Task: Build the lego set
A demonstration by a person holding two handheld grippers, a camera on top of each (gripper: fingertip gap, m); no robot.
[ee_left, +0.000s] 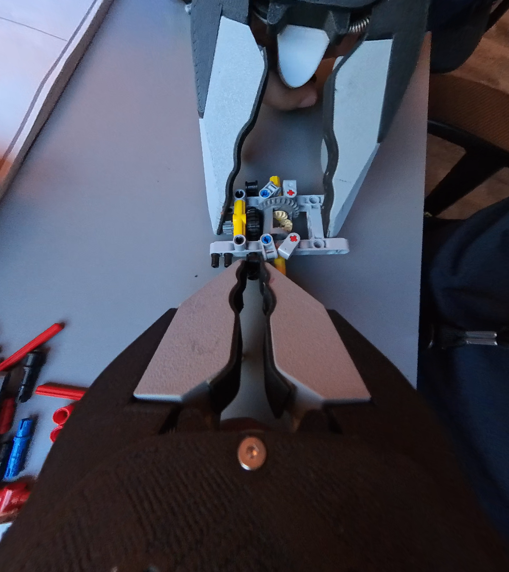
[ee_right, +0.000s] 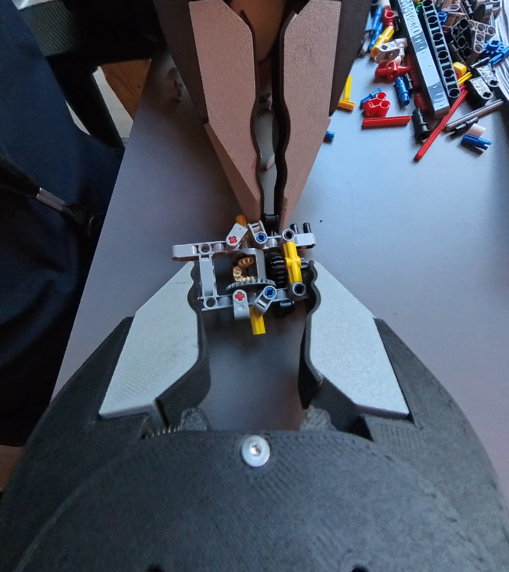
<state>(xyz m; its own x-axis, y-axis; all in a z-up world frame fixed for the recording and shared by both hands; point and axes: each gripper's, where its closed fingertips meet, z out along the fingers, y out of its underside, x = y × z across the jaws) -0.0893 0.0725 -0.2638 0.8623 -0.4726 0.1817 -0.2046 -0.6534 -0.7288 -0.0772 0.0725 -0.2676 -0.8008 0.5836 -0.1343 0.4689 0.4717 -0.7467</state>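
The grey table [ee_right: 401, 247] was the biggest thing, and both tongs lay low over it, pointing at each other. A dark blue cloth bag [ee_right: 15, 247] sat off the table edge, to the left of the right tongs. A heap of loose toy building parts [ee_right: 432, 77], red, blue, yellow and black, lay far ahead of the right tongs and to their right.

Between the two tongs sat the small toy gear model [ee_right: 247, 272], grey with a yellow bar and black and tan gears. The right tongs [ee_right: 251, 278] were spread wide around it, with a pad pressed on each side of its grey frame. The left tongs [ee_left: 252, 269] were almost closed, pinching a tiny black peg [ee_left: 251, 263] that stuck out of the model's near side.
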